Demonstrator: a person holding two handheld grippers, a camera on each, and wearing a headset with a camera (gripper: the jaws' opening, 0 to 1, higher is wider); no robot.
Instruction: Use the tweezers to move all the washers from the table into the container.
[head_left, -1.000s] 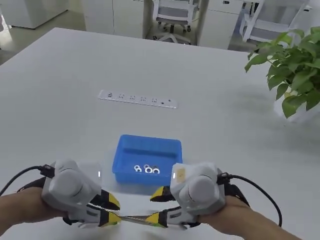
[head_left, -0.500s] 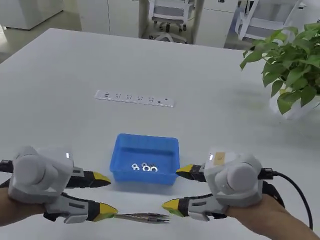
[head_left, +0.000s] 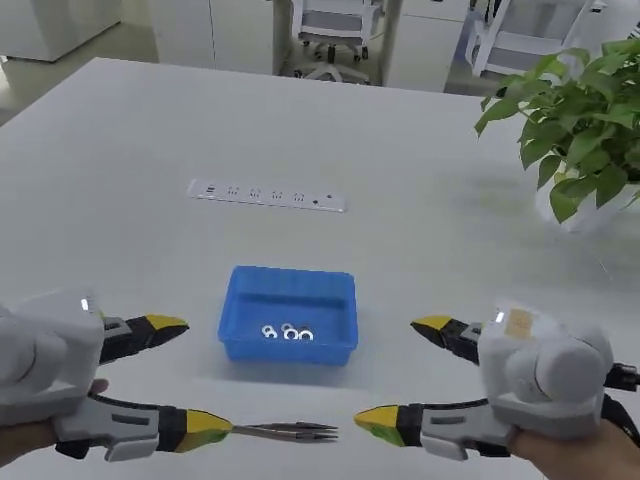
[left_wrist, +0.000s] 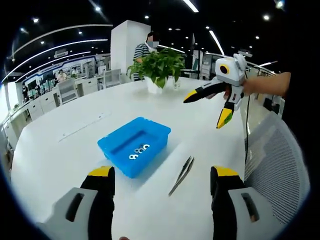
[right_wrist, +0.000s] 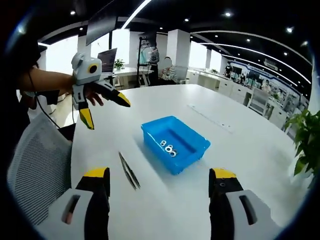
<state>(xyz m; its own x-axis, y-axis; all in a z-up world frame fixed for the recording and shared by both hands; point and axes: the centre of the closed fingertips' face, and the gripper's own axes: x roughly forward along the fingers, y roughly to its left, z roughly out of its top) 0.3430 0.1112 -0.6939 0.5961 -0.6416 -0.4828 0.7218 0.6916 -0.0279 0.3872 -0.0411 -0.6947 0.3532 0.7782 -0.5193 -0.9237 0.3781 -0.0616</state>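
A blue container (head_left: 288, 305) stands on the white table with three washers (head_left: 287, 332) lying in it. The tweezers (head_left: 290, 431) lie flat on the table in front of it, near the front edge. My left gripper (head_left: 205, 375) is open to the left of the tweezers, and my right gripper (head_left: 388, 370) is open to their right; neither touches them. In the left gripper view the container (left_wrist: 134, 143) and tweezers (left_wrist: 182, 175) lie ahead, with the right gripper (left_wrist: 202, 112) raised beyond. In the right gripper view the tweezers (right_wrist: 129, 170) lie left of the container (right_wrist: 175, 142).
A white power strip (head_left: 266, 195) lies behind the container. A potted plant (head_left: 570, 130) stands at the table's right. Office chairs (head_left: 330, 25) stand past the far edge. A mesh chair back (right_wrist: 35, 165) is beside the table's front edge.
Both grippers have drawn apart, the left one leftward and the right one rightward, away from the tweezers. The tweezers stay flat on the table. The head camera has shifted slightly.
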